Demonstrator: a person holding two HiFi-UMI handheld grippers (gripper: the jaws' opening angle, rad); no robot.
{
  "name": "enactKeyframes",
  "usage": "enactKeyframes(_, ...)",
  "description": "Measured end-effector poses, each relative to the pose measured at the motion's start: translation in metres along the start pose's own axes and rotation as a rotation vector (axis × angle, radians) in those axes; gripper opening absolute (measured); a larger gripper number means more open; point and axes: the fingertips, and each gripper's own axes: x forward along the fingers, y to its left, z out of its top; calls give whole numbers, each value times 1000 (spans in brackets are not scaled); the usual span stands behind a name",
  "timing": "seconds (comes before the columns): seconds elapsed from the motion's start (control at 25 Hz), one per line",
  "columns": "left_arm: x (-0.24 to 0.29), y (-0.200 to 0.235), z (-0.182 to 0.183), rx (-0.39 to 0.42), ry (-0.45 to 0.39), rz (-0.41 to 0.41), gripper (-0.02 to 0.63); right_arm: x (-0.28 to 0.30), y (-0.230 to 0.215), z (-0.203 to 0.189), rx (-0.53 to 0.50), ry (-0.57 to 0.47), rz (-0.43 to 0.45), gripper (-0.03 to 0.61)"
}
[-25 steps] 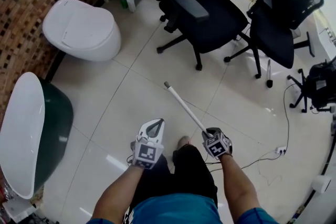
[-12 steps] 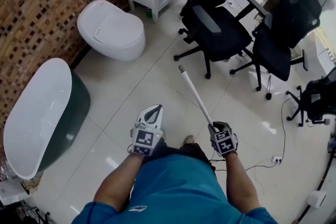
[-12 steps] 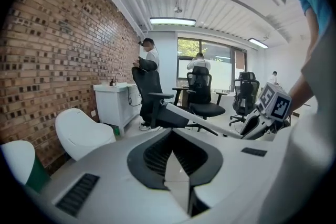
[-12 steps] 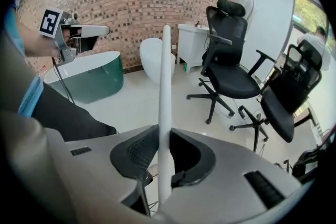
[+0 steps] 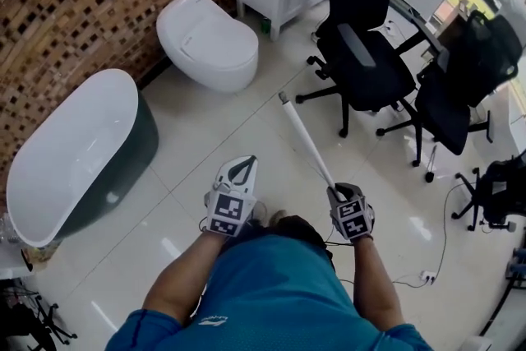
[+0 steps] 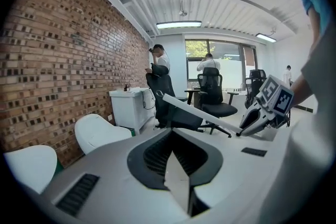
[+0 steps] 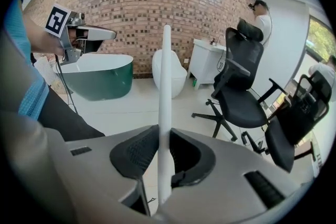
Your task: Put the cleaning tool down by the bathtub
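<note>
Right tool (image 5: 336,191) is pinched on the near end of the cleaning pole (image 5: 307,145); the right gripper view shows both pads pressing the white shaft, which runs up and away from them. Left tool (image 5: 242,168) has its jaws pressed together with nothing between them and takes no part in the carry.

Location of the task item: the cleaning pole is held in the air, its free end pointing ahead toward the office chairs (image 5: 366,66). It touches neither the floor (image 5: 193,177) nor the bathtub (image 5: 136,150). The bathtub stands to the person's left against the brick wall, well apart from the pole, with the toilet (image 5: 209,41) beyond it.

Assessment: the step in hand is the carry toward the bathtub, and the put-down is not yet begun. The next move calls for closing on the tub's dark side wall, lowering the pole onto the floor just beside it, and spreading the jaws only once the shaft is supported. A long shaft may roll or swing into the tub on release.
</note>
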Motion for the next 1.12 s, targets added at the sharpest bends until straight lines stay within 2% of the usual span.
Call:
enactKeyframes(0.2, -31, 16, -5, -26, 32, 128, 0, 12, 8, 32, -132, -50, 65, 89)
enactKeyframes(0.36, -66, 32, -13, -43, 61, 213, 0, 24, 31, 64, -196, -100, 121, 89)
enactKeyframes(0.64, -94, 68, -35, -107, 48, 290, 0, 31, 81, 117, -287, -152, 186, 89)
enactKeyframes(0.84, -123, 125, -34, -125, 10, 320, 0, 40, 125, 169, -325, -177, 202, 89)
enactKeyframes(1.12, -182, 213, -59, -173, -13, 426, 0, 72, 210, 236, -474, -182, 267, 89)
